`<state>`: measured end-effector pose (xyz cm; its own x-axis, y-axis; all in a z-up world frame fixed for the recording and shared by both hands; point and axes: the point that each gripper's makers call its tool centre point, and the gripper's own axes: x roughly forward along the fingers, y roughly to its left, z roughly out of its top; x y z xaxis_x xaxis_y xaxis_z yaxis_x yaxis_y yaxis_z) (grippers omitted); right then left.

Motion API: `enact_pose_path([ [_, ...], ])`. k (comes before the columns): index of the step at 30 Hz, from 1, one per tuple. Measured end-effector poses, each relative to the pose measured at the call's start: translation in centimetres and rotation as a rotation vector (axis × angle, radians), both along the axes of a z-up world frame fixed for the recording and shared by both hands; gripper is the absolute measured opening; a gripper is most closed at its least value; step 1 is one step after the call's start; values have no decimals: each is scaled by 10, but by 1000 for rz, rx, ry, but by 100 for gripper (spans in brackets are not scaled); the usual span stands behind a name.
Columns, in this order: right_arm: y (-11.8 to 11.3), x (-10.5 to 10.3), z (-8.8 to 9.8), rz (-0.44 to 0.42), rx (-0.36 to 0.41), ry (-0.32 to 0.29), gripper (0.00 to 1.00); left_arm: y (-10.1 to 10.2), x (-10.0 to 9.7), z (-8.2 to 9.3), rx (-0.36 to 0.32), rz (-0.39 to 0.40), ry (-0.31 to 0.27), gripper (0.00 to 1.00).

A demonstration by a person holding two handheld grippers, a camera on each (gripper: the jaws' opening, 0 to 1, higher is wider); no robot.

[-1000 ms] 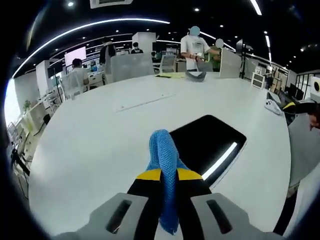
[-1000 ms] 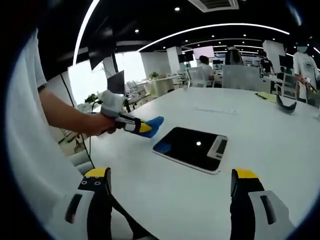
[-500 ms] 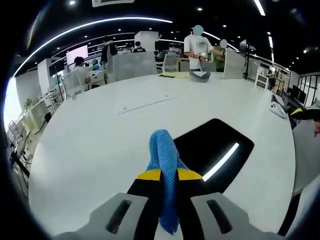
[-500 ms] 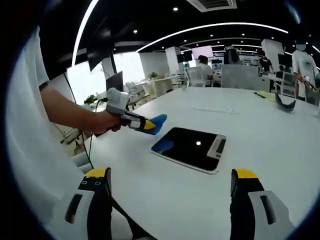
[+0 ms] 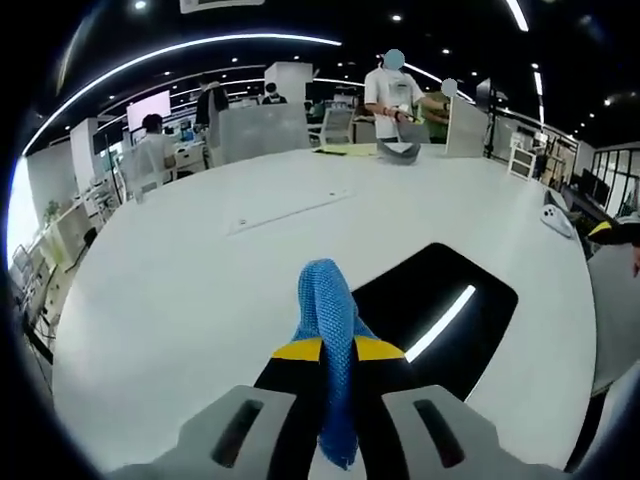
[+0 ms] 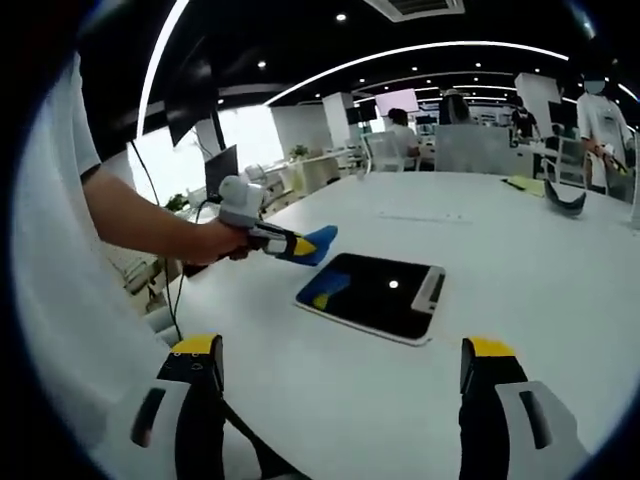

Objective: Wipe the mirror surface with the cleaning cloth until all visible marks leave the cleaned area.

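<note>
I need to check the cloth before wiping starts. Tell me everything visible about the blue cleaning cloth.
The blue cleaning cloth looks like a textured mesh weave, bunched into a narrow fold. The left gripper has its yellow-tipped jaws shut on it, the rounded end poking forward. In the right gripper view the cloth is above the mirror's near-left corner; contact cannot be told.

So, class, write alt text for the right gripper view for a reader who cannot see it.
A person's hand holds the left gripper, shut on a blue cloth, above the near corner of a dark mirror lying on a white table. The right gripper stands open.
</note>
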<state>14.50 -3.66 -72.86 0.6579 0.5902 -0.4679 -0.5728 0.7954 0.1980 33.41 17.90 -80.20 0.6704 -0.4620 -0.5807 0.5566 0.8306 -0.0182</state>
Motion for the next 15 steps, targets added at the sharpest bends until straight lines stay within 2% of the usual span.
enact_pose_path([
  [15, -7, 5, -1, -29, -12, 9, 98, -6, 20, -7, -2, -7, -5, 7],
])
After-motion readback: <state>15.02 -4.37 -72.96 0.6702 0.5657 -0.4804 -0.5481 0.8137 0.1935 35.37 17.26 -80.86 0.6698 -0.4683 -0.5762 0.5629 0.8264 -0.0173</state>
